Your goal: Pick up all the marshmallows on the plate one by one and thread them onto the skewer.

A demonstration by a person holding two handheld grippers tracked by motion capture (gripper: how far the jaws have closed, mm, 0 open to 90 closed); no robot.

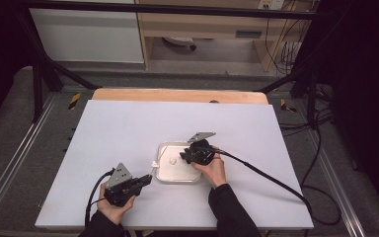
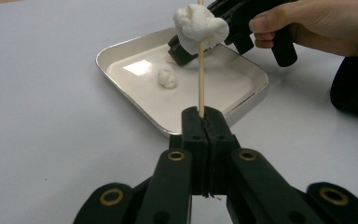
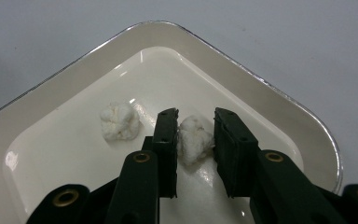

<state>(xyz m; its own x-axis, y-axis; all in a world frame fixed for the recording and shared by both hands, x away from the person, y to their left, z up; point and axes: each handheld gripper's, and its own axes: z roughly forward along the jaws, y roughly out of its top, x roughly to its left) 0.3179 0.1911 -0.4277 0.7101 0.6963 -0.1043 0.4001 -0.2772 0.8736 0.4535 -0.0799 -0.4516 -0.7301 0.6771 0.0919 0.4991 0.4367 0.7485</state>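
Note:
My left gripper [image 2: 204, 116] is shut on a thin wooden skewer [image 2: 201, 79] that stands up from its jaws and carries a white doughy lump [image 2: 199, 25] near its top. In the high view this gripper [image 1: 148, 180] rests left of a shallow white tray [image 1: 177, 180], the skewered lump [image 1: 154, 163] at the tray's left edge. My right gripper [image 3: 196, 130] reaches down into the tray [image 3: 261, 84]. A small white lump [image 3: 193, 140] sits between its jaws with both pads touching it. A second loose lump [image 3: 119, 122] lies just to the left on the tray floor.
The tray [image 2: 137, 99] sits near the middle of a white table top [image 1: 128, 128]. A wooden strip [image 1: 177, 95] runs along the far edge. Black cables trail from both grippers toward the near side and right. The person's right hand [image 2: 307, 23] holds the right gripper above the tray.

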